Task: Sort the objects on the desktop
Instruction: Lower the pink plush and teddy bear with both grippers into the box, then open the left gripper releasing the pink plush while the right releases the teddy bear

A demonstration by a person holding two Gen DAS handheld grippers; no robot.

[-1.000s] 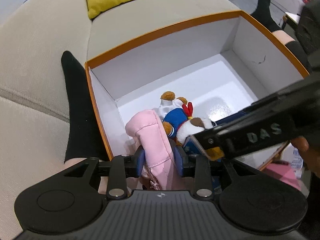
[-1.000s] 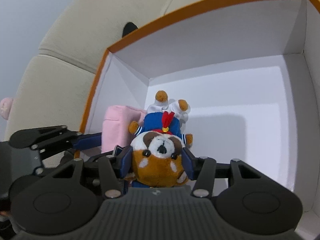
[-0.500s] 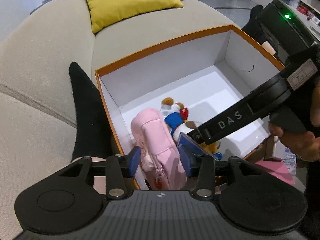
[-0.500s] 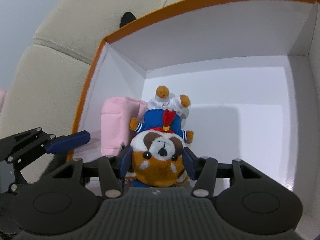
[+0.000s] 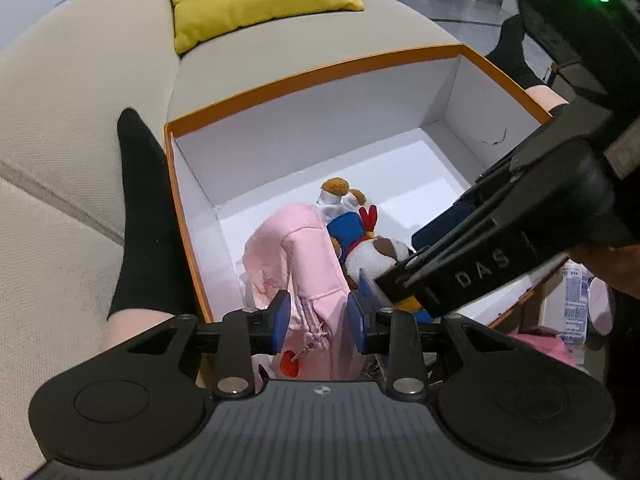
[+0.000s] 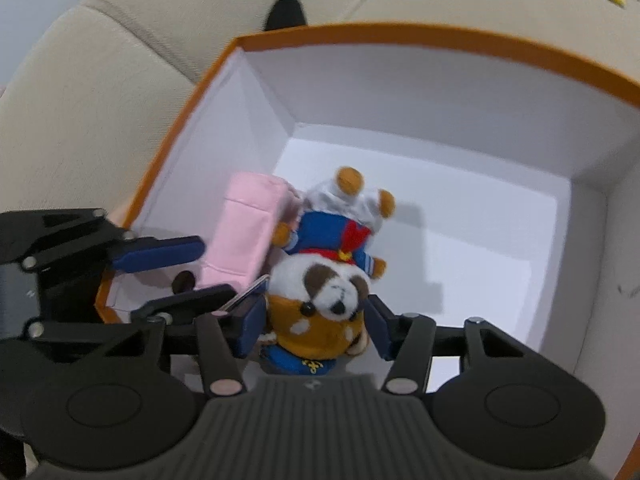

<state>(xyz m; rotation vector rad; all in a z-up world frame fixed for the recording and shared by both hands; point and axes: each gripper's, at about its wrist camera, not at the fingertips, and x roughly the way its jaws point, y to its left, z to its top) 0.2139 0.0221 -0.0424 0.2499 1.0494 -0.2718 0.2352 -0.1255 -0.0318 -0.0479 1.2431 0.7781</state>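
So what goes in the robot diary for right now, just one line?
left gripper: jaws closing, pink pouch between | right gripper: on plush dog | both over orange box

Both views are bright and evenly lit, with soft indoor light falling from above into the white box (image 5: 320, 148). Its floor shows a mild glossy sheen, and the plush toy (image 6: 328, 264) throws a soft grey shadow across that floor (the edge is diffuse). The left-wrist picture is sharp. The right-wrist picture is smeared by motion, worst along the box rim. Fisheye curvature bends the sofa (image 5: 68, 92) around the box.
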